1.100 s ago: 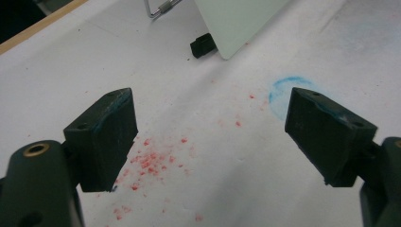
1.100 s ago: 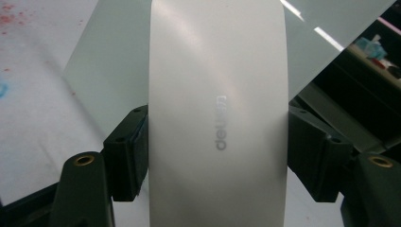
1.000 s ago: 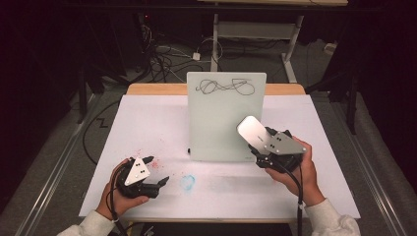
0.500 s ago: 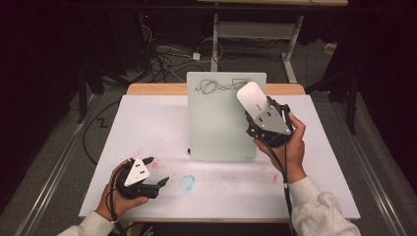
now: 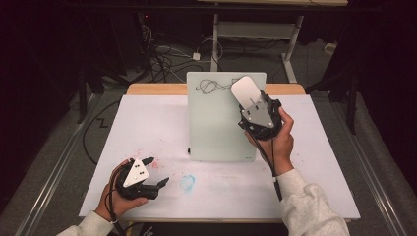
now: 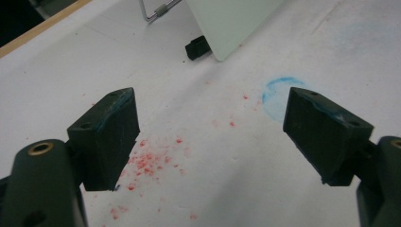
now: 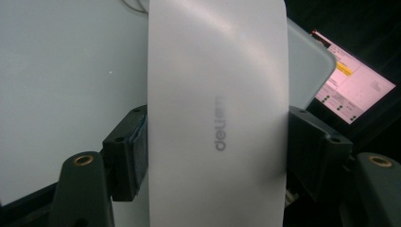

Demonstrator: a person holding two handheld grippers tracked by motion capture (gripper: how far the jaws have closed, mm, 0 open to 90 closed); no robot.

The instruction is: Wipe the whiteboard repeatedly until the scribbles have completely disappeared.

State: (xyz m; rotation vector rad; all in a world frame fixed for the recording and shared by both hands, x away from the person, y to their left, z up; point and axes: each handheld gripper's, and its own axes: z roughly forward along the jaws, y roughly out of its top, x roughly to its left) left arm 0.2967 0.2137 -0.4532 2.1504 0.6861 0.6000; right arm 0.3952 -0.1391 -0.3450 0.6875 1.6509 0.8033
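Having swung up toward one o'clock since a second ago, the right gripper (image 5: 246, 97), clenched on the white eraser (image 5: 243, 89), nears the whiteboard's (image 5: 216, 128) scribble (image 5: 209, 86), ready to wipe, left gripper (image 5: 160, 183) gaping idle.

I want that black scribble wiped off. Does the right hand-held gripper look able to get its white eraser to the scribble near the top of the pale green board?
Probably yes: the white eraser sits beside the black scribble, nothing between them.

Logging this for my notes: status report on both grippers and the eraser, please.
Right gripper shut on white eraser, at the scribble on the glass board. Left gripper open, empty, over red specks. Nothing in the way.
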